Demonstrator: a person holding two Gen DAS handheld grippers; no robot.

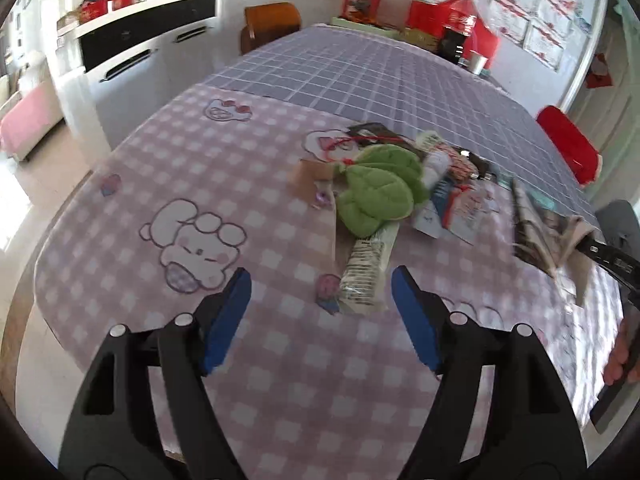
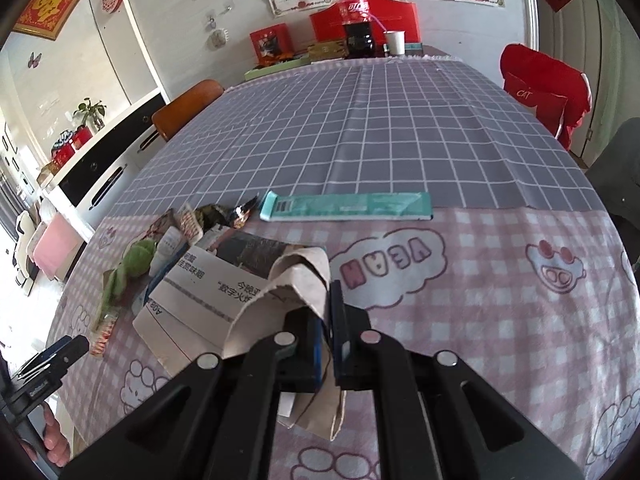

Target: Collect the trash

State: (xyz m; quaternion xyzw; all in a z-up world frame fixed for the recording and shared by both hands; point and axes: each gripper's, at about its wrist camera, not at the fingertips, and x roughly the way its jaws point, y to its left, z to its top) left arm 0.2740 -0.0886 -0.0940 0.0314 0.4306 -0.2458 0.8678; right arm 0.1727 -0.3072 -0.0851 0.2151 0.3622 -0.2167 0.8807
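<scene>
A pile of trash lies on the pink checked tablecloth (image 1: 120, 248): a green leaf-shaped plush (image 1: 380, 188), a white printed wrapper (image 1: 366, 268), a white tube (image 1: 434, 166), and cards and packets (image 1: 460, 208). My left gripper (image 1: 322, 292) is open and empty, just short of the white wrapper. My right gripper (image 2: 326, 316) is shut on a folded newspaper (image 2: 208, 292) with a torn brownish edge, held just above the table. The newspaper and right gripper also show at the right of the left wrist view (image 1: 548, 232). A long teal box (image 2: 348, 206) lies beyond the right gripper.
The far half of the table has a grey grid cloth (image 2: 380, 128). At the far end stand a cola bottle (image 2: 356, 20), a white cup (image 2: 394, 42) and red boxes (image 2: 272, 42). A red-covered chair (image 2: 544, 88) is on the right, a wooden chair (image 2: 184, 108) on the left.
</scene>
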